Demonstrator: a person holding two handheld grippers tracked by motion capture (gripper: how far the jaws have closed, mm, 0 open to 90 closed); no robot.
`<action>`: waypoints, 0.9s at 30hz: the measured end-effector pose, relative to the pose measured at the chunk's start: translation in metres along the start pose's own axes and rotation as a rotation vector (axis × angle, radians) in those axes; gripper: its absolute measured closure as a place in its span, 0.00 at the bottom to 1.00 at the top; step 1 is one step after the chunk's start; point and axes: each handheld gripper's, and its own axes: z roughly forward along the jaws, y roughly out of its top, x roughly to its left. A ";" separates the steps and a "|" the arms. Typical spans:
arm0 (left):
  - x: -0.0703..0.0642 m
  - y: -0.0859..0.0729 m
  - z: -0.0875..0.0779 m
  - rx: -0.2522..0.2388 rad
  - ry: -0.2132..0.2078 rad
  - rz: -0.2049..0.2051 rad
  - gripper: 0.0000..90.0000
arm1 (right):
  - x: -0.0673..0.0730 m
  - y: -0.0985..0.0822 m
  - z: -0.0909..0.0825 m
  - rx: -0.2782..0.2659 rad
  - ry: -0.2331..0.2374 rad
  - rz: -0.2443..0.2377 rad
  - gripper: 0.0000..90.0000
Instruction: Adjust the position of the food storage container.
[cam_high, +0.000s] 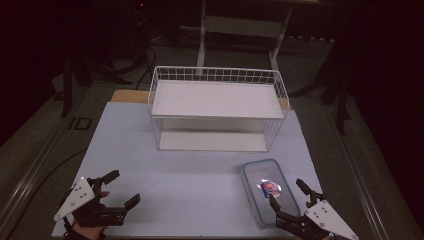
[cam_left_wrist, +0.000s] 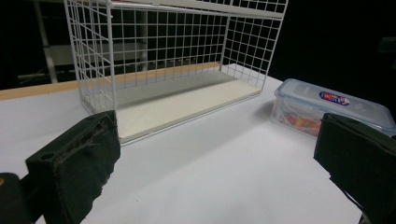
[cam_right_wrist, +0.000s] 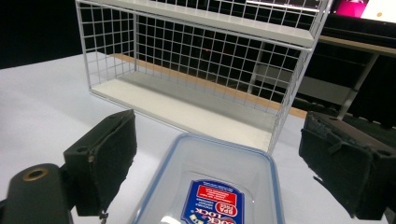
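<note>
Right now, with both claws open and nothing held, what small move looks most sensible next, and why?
Probably ease the right claw forward and down over the clear lidded plastic container. Its jaws stand wide open just short of the container's near end, which lies straight ahead of them, while the left claw rests far off. The white wire two-shelf rack stands beyond.

Left gripper (cam_high: 120, 189): jaws are standing wide apart, nothing lying between them.
Ahead of left gripper: bare table (cam_high: 175, 170) is running clear up to the wire rack (cam_high: 217, 107).
Rack: it is blocking the way beyond, its mesh walls closing the ends and back while its lower shelf (cam_left_wrist: 187, 100) is opening toward both grippers.
Right gripper (cam_high: 290, 192): jaws are spread, straddling the near end of the clear lidded box (cam_high: 267, 187).
Box: it is lying directly ahead of the right gripper, just short of the rack.
</note>
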 end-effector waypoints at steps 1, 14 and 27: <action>0.000 0.000 0.000 0.000 0.000 0.000 0.01 | 0.000 0.000 0.000 0.000 0.000 0.000 0.12; -0.002 0.001 0.000 -0.005 -0.001 0.011 0.01 | -0.004 0.049 -0.004 0.122 0.174 0.002 0.12; -0.001 0.000 0.001 0.007 -0.002 0.008 0.01 | -0.025 0.011 -0.021 0.335 0.222 0.087 0.51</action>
